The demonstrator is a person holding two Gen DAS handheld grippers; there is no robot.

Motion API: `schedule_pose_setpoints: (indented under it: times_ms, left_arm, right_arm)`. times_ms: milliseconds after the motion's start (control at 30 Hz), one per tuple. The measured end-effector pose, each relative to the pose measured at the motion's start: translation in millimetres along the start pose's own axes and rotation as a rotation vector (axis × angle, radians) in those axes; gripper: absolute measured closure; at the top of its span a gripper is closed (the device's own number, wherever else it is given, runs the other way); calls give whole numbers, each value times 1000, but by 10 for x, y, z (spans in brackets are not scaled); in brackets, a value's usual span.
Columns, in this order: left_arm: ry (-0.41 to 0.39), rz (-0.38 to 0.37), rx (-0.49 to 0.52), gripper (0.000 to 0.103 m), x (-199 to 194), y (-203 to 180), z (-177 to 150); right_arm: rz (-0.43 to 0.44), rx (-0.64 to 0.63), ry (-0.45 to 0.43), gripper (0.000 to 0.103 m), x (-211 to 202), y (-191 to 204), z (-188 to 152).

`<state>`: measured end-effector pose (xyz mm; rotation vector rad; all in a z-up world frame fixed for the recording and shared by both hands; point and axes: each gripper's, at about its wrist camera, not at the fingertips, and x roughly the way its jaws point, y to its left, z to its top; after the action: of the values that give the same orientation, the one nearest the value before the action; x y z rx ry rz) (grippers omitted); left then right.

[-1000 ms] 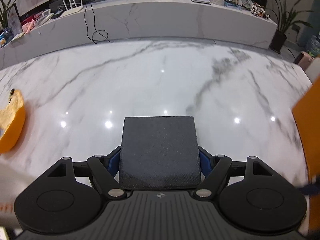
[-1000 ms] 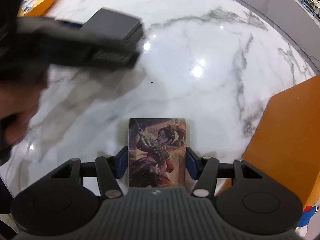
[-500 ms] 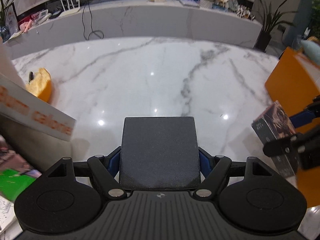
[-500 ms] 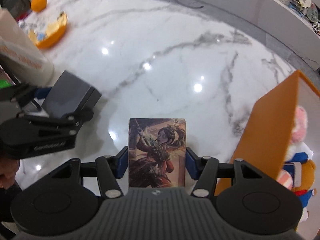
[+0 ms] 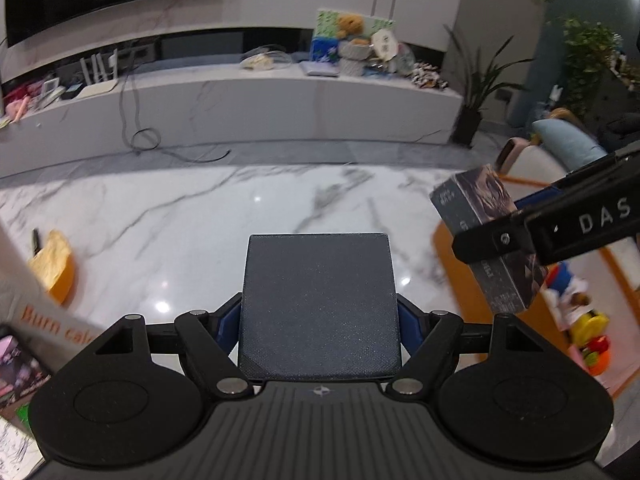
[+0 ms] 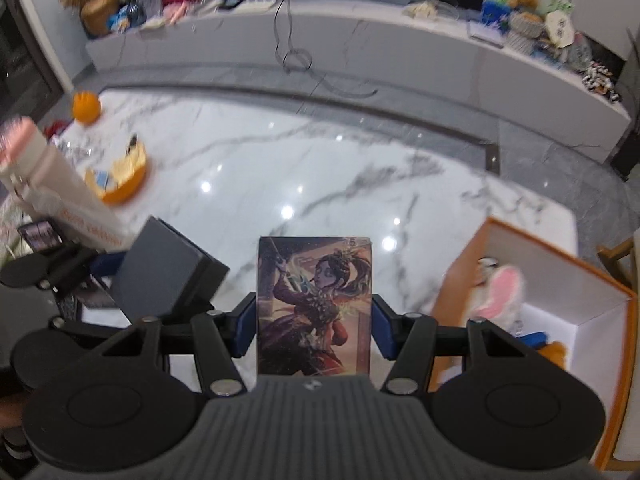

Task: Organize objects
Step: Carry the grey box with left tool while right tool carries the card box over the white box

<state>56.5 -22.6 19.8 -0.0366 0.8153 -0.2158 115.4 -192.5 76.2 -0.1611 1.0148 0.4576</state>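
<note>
My left gripper (image 5: 319, 316) is shut on a dark grey square box (image 5: 318, 300) and holds it well above the marble table (image 5: 200, 216). The box also shows at the left of the right wrist view (image 6: 160, 272). My right gripper (image 6: 315, 320) is shut on an illustrated card box (image 6: 315, 304) with a drawn figure on its face. That card box also shows at the right of the left wrist view (image 5: 486, 236), beside the left gripper. An orange storage box (image 6: 532, 304) with plush toys (image 6: 500, 292) inside stands open at the right.
A white carton with orange lettering (image 6: 68, 200) lies at the left, by an orange bowl-like item (image 6: 120, 176) and an orange toy (image 6: 85, 107). A long marble bench (image 5: 240, 96) with clutter runs behind the table. Books lie at the lower left (image 5: 16, 372).
Both grippers have lifted and tilted up, each still holding its box; the views now take in the bench and room behind. The orange box's open inside has come into view.
</note>
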Motion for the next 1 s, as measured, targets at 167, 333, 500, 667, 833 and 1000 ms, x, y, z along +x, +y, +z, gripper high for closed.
schedule_pose_setpoints:
  times_ms: [167, 333, 500, 667, 833, 1000]
  left_arm:
    - [-33, -56, 15, 16, -13, -249, 124]
    - [-69, -162, 56, 16, -34, -548, 172]
    - [-75, -236, 116, 16, -5, -832, 151]
    - [-85, -285, 127, 16, 33, -1003, 203]
    - [-122, -329, 217, 16, -4, -1322, 166]
    - [-90, -375, 242, 16, 154, -1584, 115]
  right_arm:
    - [-15, 60, -57, 44, -302, -266, -29]
    - [-41, 142, -105, 44, -537, -591, -148]
    - [-85, 230, -144, 44, -736, -936, -330]
    - [-141, 295, -135, 43, -775, -1198, -514]
    - [-180, 363, -121, 43, -760, -1448, -685]
    - [-237, 388, -72, 43, -654, -1640, -807]
